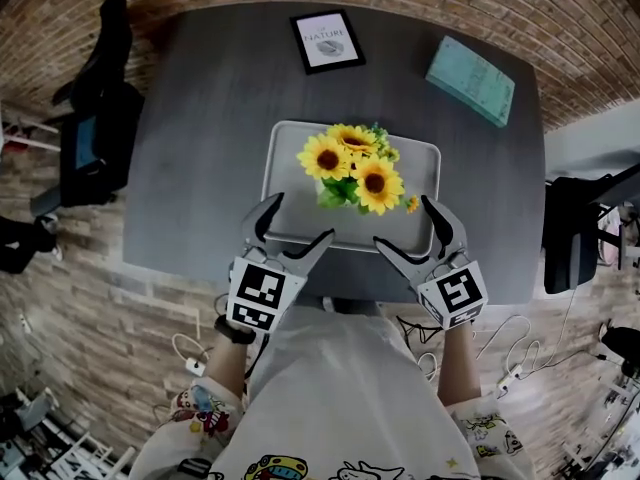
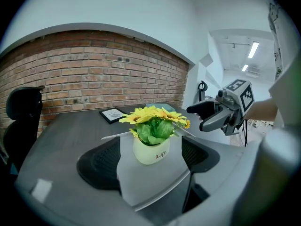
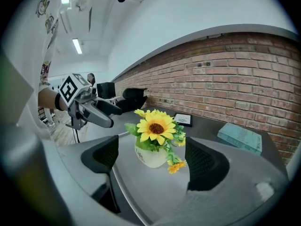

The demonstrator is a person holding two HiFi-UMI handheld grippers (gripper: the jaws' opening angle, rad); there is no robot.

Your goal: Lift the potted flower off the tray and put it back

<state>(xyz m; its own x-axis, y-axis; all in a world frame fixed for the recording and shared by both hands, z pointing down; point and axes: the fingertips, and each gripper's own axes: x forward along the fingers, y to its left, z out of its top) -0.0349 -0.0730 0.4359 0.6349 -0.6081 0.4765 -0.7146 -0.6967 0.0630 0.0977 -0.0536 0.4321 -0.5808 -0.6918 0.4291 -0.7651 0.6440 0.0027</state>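
Upright cream-potted sunflower bunch (image 1: 353, 171) — mid grey tray (image 1: 283, 158), on the dark table.

— Entry one, the tools?
— Left gripper (image 1: 300, 218), right gripper (image 1: 404, 222): grey jaws, black ribbed pads (image 2: 99, 166); each carried a white cube (image 1: 258, 296) with black square markers.
— Entry two, clothing?
— Pale shirt (image 1: 340, 398), cartoon prints at the sleeves; black wristband (image 1: 235, 330), left wrist.

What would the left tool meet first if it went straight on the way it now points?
Probably the tray, whose near corner lies between the left tool's open jaws; beyond it stands the white pot. Depth is unclear.
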